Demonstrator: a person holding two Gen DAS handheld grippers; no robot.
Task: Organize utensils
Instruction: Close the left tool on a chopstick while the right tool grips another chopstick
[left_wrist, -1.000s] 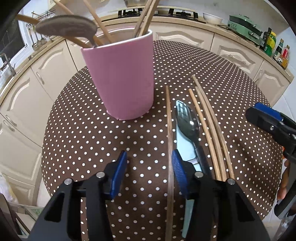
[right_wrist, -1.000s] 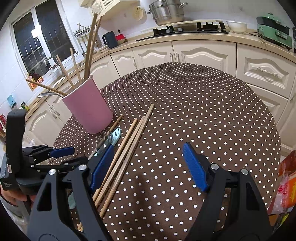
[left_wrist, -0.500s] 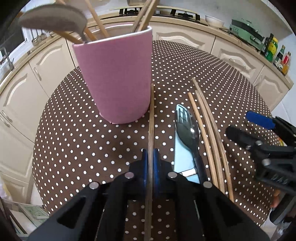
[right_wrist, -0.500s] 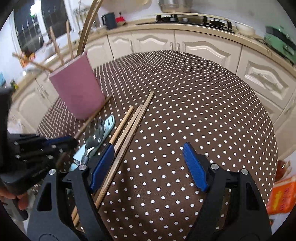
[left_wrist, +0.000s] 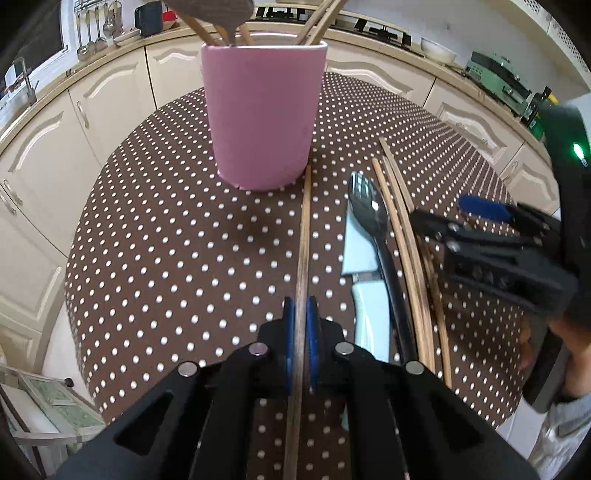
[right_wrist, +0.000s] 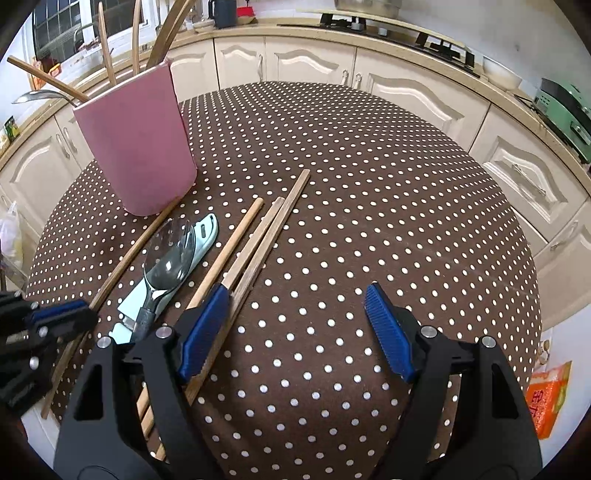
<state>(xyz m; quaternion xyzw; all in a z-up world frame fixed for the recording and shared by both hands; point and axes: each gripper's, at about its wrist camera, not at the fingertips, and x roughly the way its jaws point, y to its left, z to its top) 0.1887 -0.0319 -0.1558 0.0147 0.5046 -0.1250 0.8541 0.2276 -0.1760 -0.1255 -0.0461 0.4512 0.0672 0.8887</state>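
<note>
While the left gripper (left_wrist: 301, 341) has its blue-padded jaws clamped on a single dark wooden chopstick (left_wrist: 304, 236) that runs forward over the round brown polka-dot table (left_wrist: 166, 240), the right gripper (right_wrist: 295, 332) hangs with its jaws wide apart, nothing between them. Just beyond lie a black spork (right_wrist: 168, 264) on a pale blue knife (right_wrist: 203, 236) and three light wooden chopsticks (right_wrist: 258, 236), with the pink cylindrical utensil holder (left_wrist: 264, 114) standing farther back, the held chopstick's far tip beside its base.
</note>
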